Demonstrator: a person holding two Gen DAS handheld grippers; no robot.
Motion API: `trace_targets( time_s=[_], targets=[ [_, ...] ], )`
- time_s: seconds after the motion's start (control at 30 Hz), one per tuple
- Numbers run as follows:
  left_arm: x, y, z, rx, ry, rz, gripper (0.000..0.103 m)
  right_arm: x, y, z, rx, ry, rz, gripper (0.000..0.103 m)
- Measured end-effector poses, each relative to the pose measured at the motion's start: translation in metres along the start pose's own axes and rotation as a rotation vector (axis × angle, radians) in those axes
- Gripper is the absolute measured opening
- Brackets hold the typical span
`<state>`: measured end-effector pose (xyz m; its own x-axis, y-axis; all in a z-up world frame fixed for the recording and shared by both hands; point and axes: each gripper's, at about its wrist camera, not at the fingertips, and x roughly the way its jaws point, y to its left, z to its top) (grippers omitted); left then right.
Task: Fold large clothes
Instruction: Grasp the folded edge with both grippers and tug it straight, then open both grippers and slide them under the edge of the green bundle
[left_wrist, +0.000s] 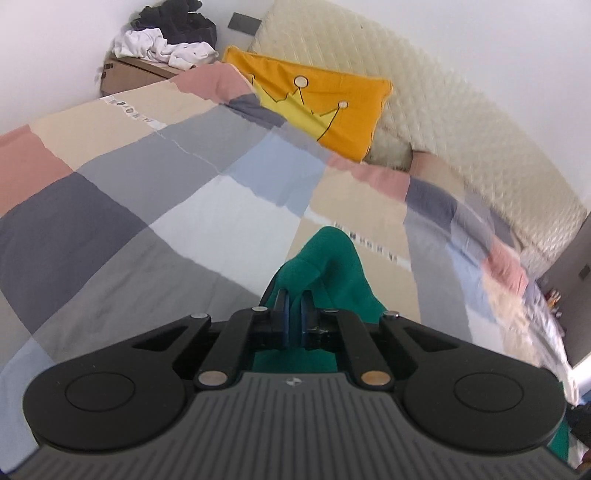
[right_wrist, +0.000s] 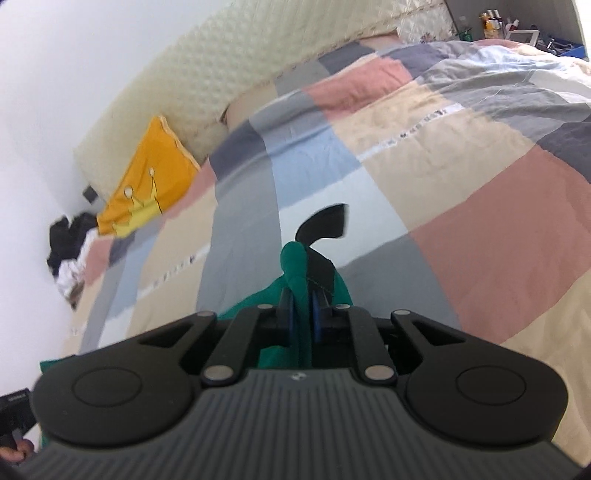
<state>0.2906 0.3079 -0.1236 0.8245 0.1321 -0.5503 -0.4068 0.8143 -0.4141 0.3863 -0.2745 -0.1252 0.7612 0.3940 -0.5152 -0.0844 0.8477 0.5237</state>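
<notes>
A green garment bunches up between the fingers of my left gripper, which is shut on it and holds it above the bed. My right gripper is shut on another part of the same green garment; a black strip or label sticks up from the fold in front of it. Most of the garment hangs below both grippers, out of sight.
A patchwork quilt in pink, beige, grey and blue covers the bed. An orange crown pillow leans on the cream quilted headboard. A cardboard box with piled clothes stands at the far corner. Bottles sit on a shelf.
</notes>
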Motion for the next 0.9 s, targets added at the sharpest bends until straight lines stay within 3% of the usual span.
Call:
trace_targets(
  time_s=[0.1,0.3,0.4,0.47,0.57,0.63,0.73,0.8,0.9],
  targets=[
    [0.014,-0.002,0.002,0.005,0.022,0.014,0.006,0.009,-0.003,0.0,-0.001,0.003,-0.022,0.013],
    [0.055,0.0,-0.013,0.073,0.13,0.08,0.007,0.048,-0.014,-0.02,-0.046,0.114,-0.106,0.014],
    [0.058,-0.004,-0.017,0.122,0.138,0.09,0.008,0.054,-0.015,-0.026,-0.059,0.138,-0.111,0.015],
    [0.055,-0.006,-0.017,0.134,0.136,0.09,0.011,0.054,-0.014,-0.026,-0.058,0.142,-0.113,0.018],
    [0.051,-0.006,-0.017,0.141,0.154,0.1,0.027,0.051,-0.012,-0.025,-0.05,0.153,-0.121,0.022],
    [0.043,-0.008,-0.016,0.147,0.15,0.097,0.047,0.047,-0.007,-0.025,-0.05,0.157,-0.135,0.027],
    [0.022,-0.011,-0.015,0.144,0.122,0.072,0.049,0.037,0.003,-0.025,-0.091,0.139,-0.149,0.044],
    [0.004,-0.015,-0.016,0.155,0.095,0.06,0.049,0.027,0.011,-0.027,-0.122,0.113,-0.154,0.07],
    [-0.024,-0.027,-0.022,0.2,0.053,0.028,0.049,0.007,0.023,-0.03,-0.169,0.044,-0.168,0.078]
  ],
)
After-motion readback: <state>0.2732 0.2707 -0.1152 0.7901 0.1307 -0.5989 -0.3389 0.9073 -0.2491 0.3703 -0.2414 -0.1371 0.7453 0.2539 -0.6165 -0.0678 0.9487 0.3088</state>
